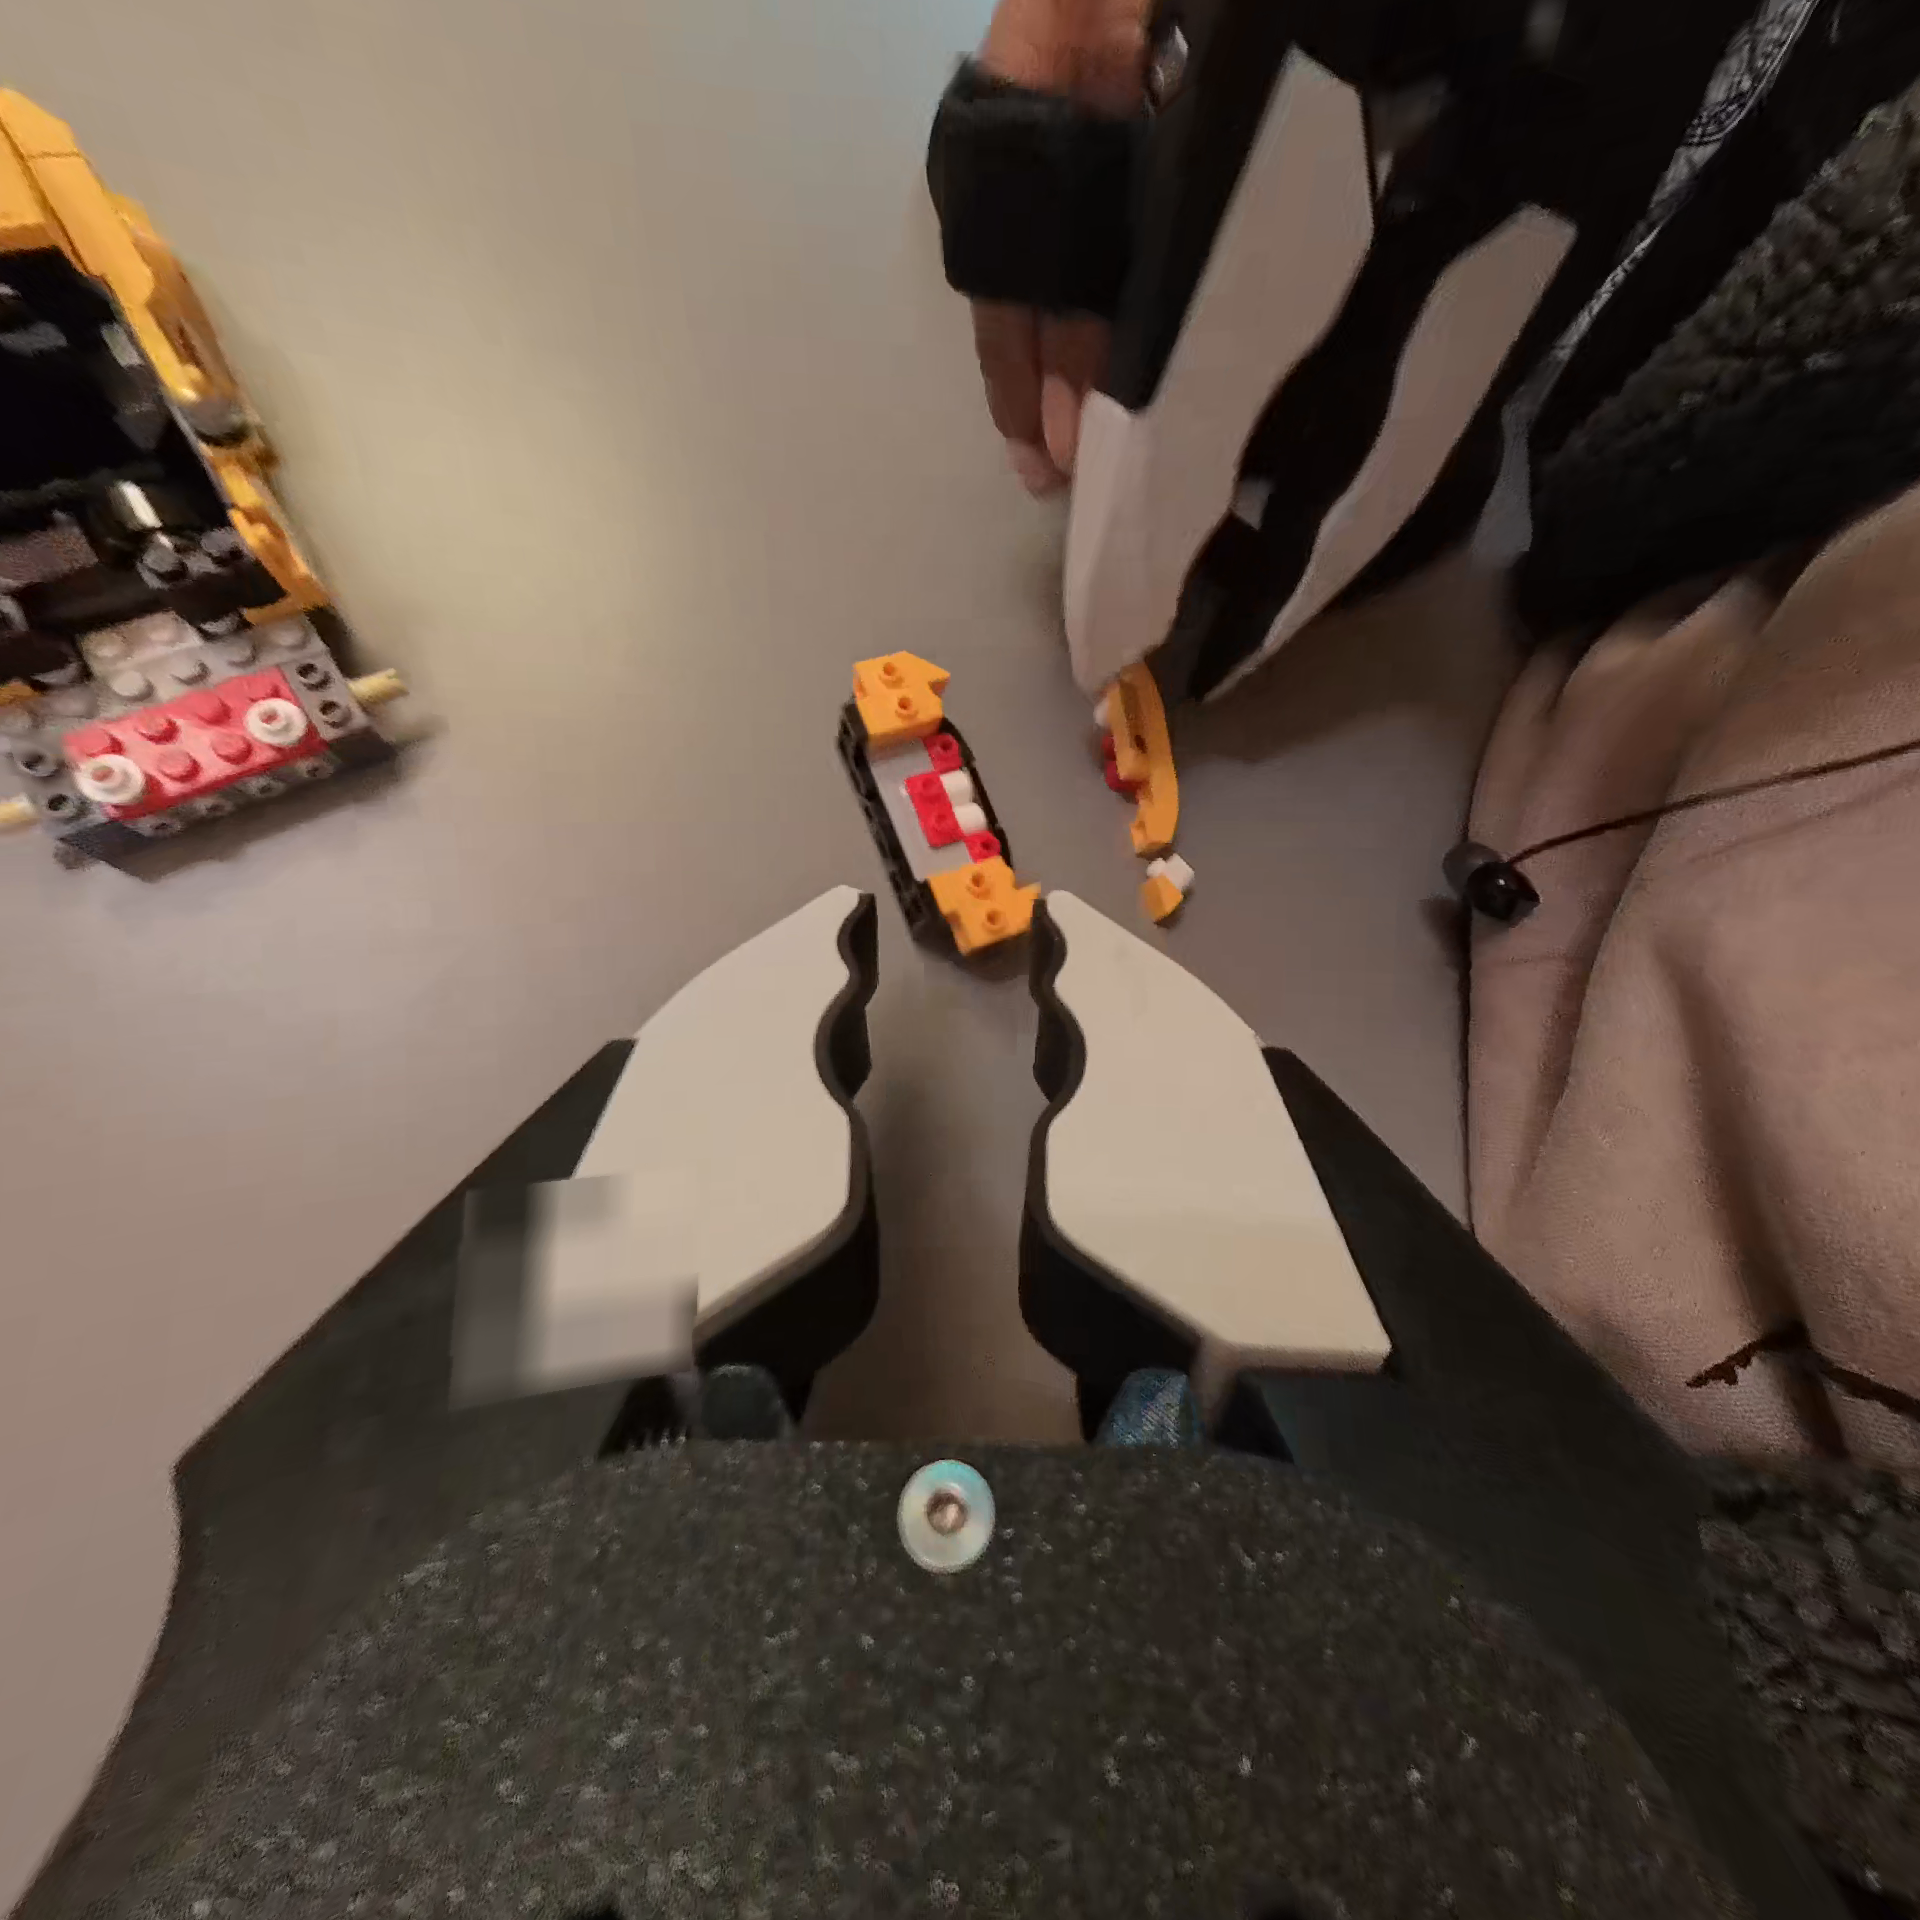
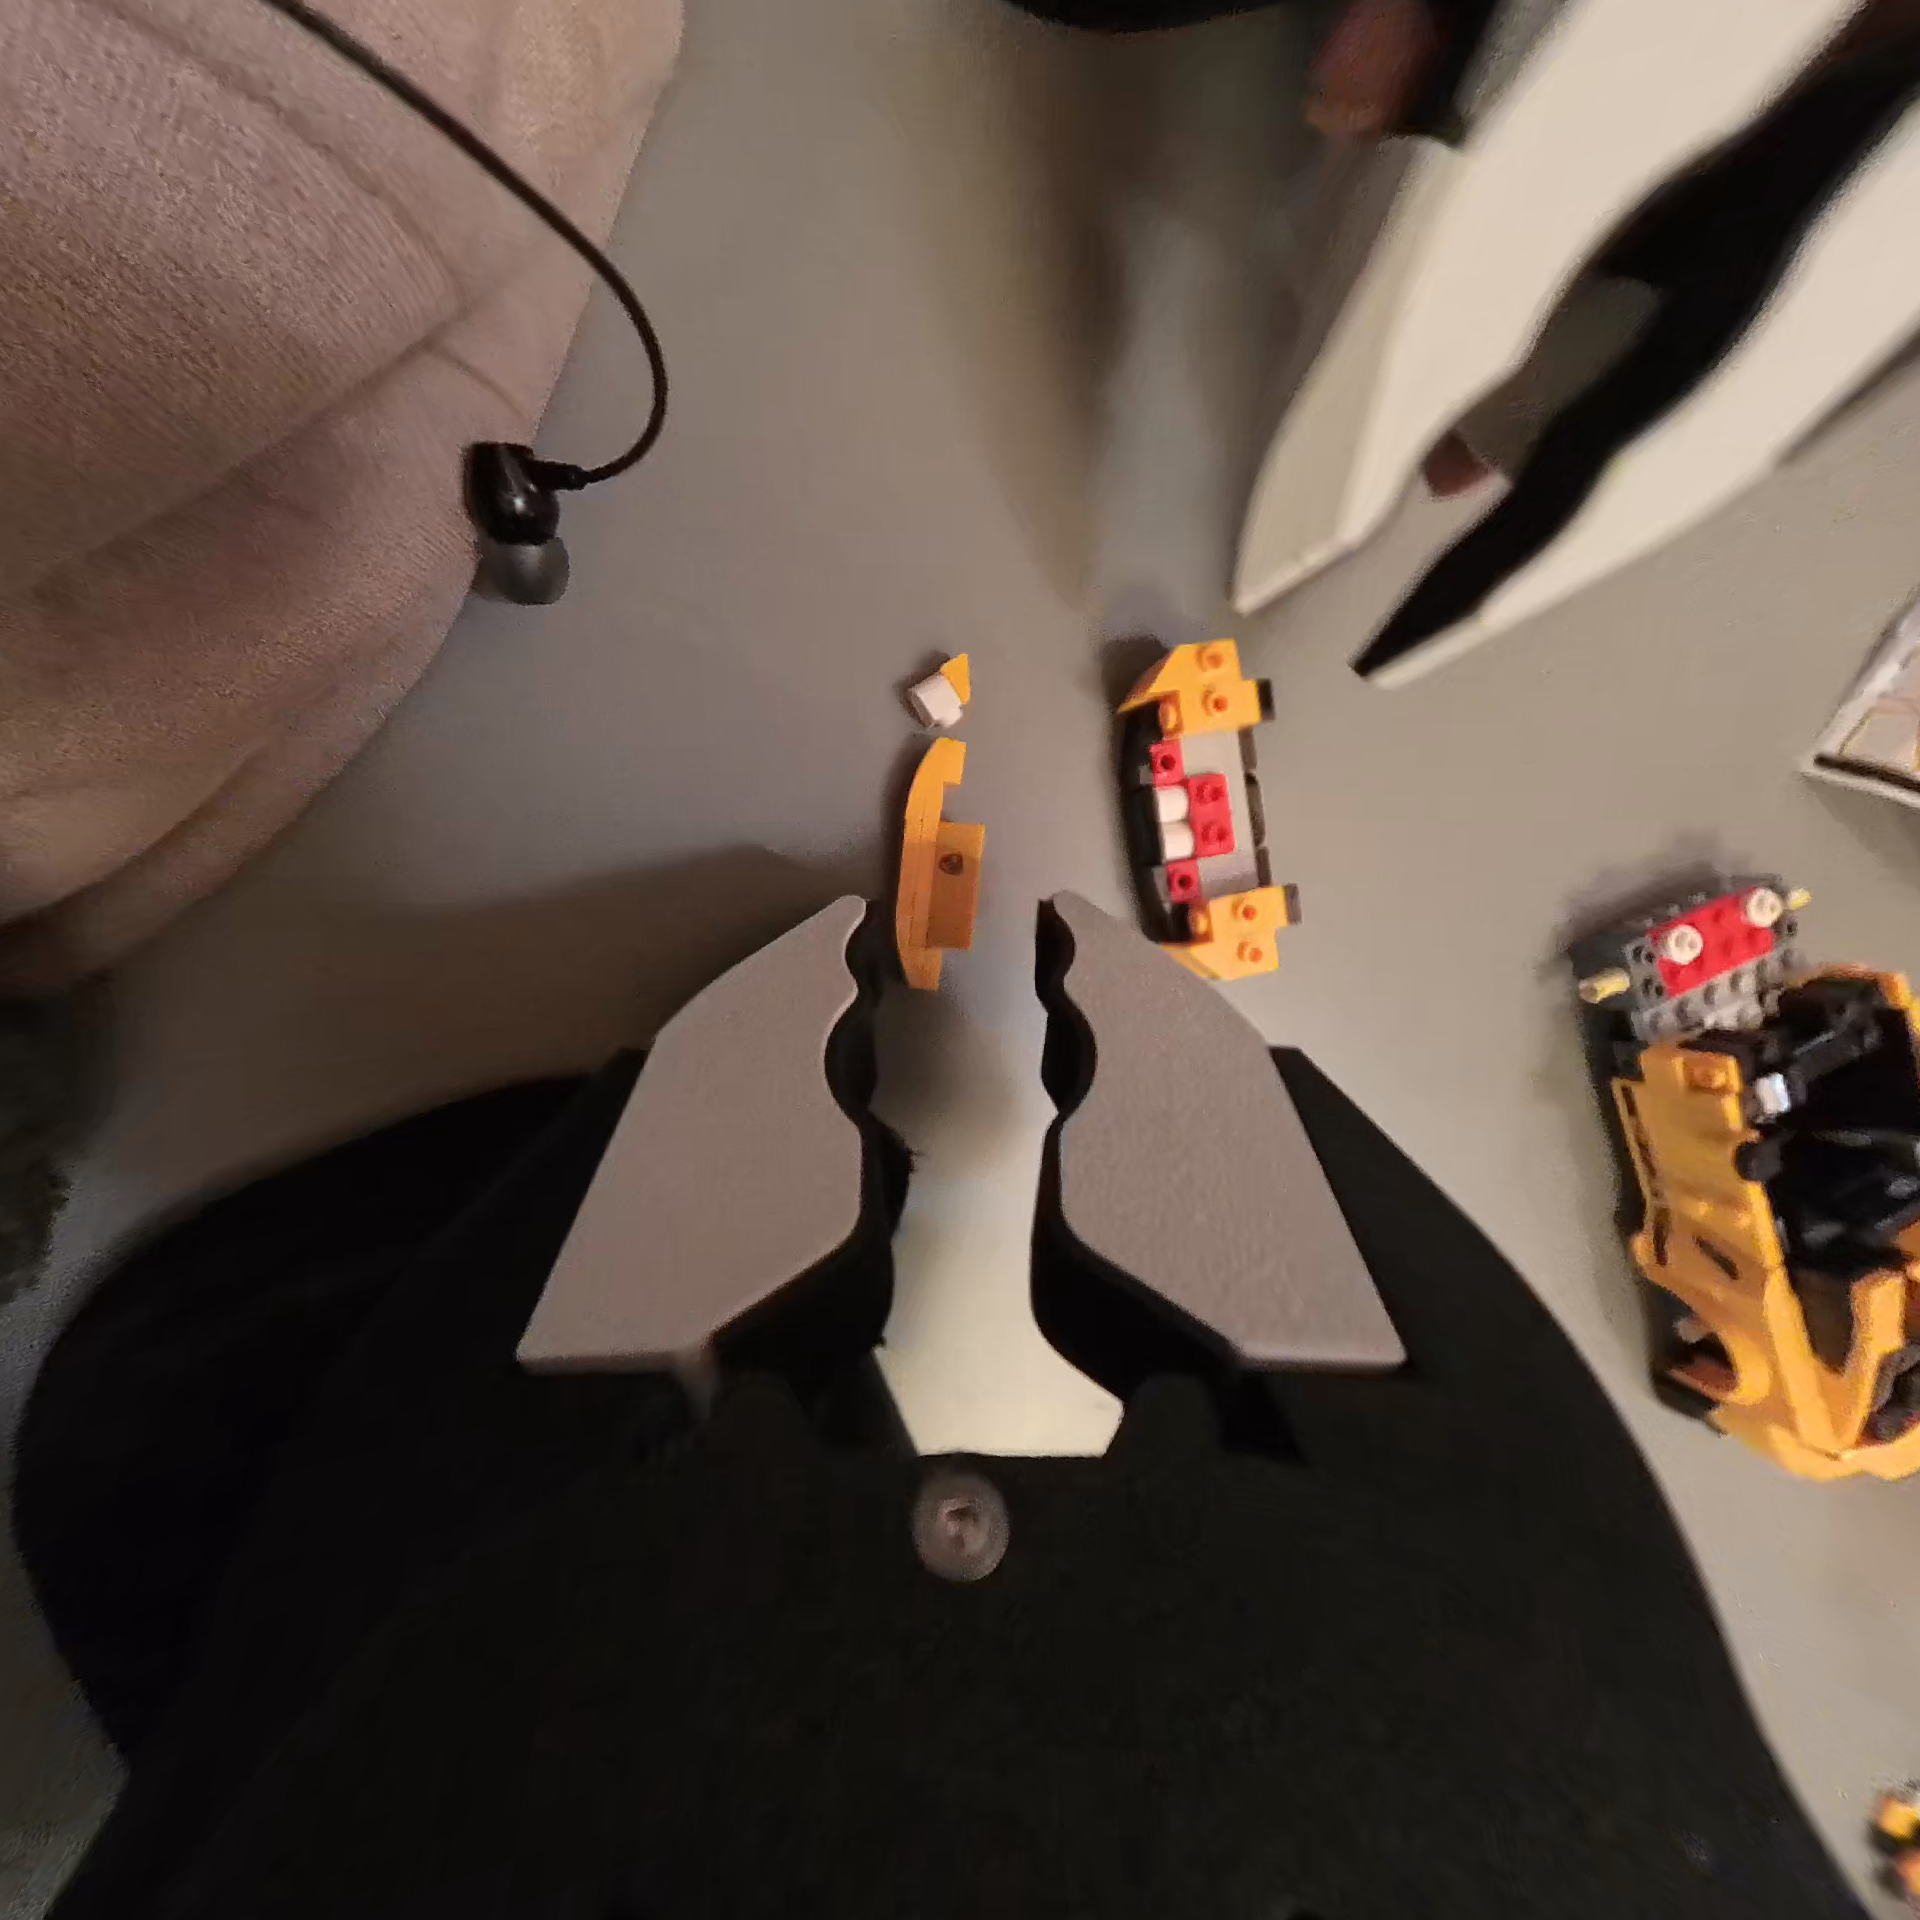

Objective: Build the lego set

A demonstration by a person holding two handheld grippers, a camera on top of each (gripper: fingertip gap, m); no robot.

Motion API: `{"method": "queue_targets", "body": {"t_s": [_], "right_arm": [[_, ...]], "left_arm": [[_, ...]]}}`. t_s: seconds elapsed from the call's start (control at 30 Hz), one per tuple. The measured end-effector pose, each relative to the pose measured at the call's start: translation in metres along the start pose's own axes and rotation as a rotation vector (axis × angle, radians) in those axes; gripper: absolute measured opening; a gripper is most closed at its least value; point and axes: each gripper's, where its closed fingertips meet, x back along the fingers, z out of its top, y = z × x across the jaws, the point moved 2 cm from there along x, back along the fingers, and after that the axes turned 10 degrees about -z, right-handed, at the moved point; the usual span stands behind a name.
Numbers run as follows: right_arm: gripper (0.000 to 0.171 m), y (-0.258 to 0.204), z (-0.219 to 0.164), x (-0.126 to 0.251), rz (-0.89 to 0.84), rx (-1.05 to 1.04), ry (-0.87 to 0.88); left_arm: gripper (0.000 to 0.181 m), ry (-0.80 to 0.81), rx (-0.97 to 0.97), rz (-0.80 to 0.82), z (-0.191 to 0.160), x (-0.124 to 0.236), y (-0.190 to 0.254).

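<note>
A: Off to the left hand-held gripper's [image 1: 954, 914] far left, big yellow-black car body [image 1: 135, 520] sits on the grey surface [image 1: 623, 416]. Both tools empty?

B: Yes. Left fingers apart, bumper sub-build [image 1: 935, 805] just ahead of its tips. Right hand-held gripper [image 2: 951, 914] also parted, curved yellow arch piece [image 2: 933, 862] just beyond its left tip.

A: Smaller stuff?

B: Tiny white-and-yellow bit [image 2: 940, 694] farther ahead of the arch, loose. Black earbud [image 2: 514, 520] lies to the right tool's left.

A: Risks?

B: Arch lies thin on edge, so a pinch may flip it. My guess: a sweep could knock away the tiny bit. Frames blurry.
</note>
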Motion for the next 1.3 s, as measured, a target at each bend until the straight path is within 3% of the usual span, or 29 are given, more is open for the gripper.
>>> {"method": "queue_targets", "body": {"t_s": [0.23, 0.3, 0.4, 0.57, 0.93, 1.13, 1.3], "right_arm": [[0.026, -0.004, -0.005, -0.011, 0.069, -0.188, -0.035], [0.015, -0.005, -0.006, -0.014, 0.043, -0.182, -0.04], [0.015, -0.006, -0.004, -0.012, -0.054, -0.084, -0.031], [0.015, -0.003, -0.002, -0.011, -0.424, 0.34, -0.062], [0.016, -0.022, 0.007, -0.008, -0.383, 0.353, -0.054], [0.019, -0.025, 0.015, 0.007, -0.2, -0.026, 0.053], [0.025, -0.014, 0.01, 0.003, -0.041, -0.25, -0.009]], "left_arm": [[0.024, 0.053, 0.014, 0.021, -0.006, -0.006, 0.015], [0.023, 0.049, -0.002, 0.031, -0.005, -0.006, 0.02], [0.022, 0.012, -0.015, 0.017, -0.011, -0.012, 0.032], [0.021, -0.082, -0.087, 0.09, -0.021, -0.027, 0.04], [0.019, -0.144, -0.066, 0.118, -0.006, -0.064, 0.048], [0.009, -0.193, -0.148, 0.19, -0.007, -0.066, 0.051], [0.008, -0.215, -0.242, 0.246, -0.007, -0.067, 0.052]]}}
